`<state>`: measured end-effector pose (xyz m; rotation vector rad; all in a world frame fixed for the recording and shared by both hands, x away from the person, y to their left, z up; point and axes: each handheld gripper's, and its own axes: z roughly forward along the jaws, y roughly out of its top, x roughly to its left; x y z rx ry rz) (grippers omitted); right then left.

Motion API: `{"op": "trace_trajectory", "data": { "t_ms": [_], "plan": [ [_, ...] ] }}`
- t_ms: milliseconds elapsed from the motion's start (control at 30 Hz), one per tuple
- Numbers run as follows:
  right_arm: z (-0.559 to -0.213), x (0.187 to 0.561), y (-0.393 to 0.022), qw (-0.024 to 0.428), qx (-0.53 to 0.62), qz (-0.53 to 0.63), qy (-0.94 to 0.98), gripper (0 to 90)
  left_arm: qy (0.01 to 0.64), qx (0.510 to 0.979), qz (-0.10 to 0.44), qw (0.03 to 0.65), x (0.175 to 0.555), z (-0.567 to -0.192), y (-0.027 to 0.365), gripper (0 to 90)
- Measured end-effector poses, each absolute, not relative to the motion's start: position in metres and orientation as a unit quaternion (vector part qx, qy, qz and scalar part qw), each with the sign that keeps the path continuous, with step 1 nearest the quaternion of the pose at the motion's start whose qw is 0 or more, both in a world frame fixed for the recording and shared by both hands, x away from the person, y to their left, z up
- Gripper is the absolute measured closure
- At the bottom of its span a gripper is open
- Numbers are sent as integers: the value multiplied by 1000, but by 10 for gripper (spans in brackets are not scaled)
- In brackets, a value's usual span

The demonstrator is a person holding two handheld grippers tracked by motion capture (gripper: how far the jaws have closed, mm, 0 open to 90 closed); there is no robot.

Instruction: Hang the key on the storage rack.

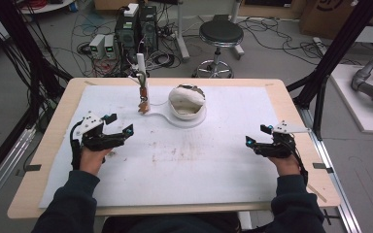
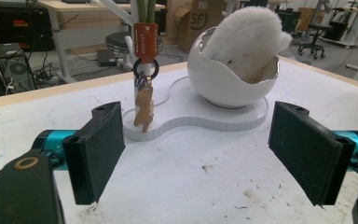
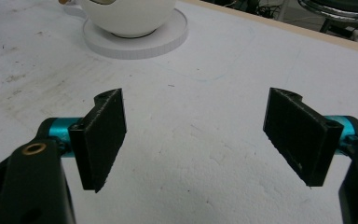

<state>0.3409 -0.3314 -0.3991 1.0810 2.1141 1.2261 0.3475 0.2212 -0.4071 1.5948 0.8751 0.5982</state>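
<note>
I see the table (image 1: 53, 145) from overhead, looking forward and down. Both gripper cams sit low, close to the mat, facing the white bowl (image 2: 233, 70), shared by all views.

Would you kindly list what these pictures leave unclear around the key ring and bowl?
- Bowl: top cut off by the right gripper view's upper edge.
- Bowl's inside: hidden in the left gripper view by the white plush.
- Key ring: too small in the high view; tag lettering blurred.

bowl (image 3: 128, 18) top cut off (upper edge), keychain (image 1: 143, 104) detail too small
</note>
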Motion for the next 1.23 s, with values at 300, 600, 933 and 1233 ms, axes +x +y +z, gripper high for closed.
{"op": "trace_trajectory", "data": {
  "t_ms": [300, 600, 933, 1233],
  "plan": [
    [-400, 339, -332, 232, 399, 446, 767, 216, 364, 682, 251, 583, 345, -408, 219, 186],
    [-400, 339, -331, 233, 398, 444, 768, 216, 373, 682, 252, 577, 345, -410, 221, 186],
    [-402, 341, -331, 230, 399, 444, 768, 216, 382, 678, 249, 576, 347, -411, 225, 186],
    [-403, 342, -332, 228, 401, 447, 767, 216, 384, 678, 247, 576, 348, -412, 224, 186]
  ]
}}
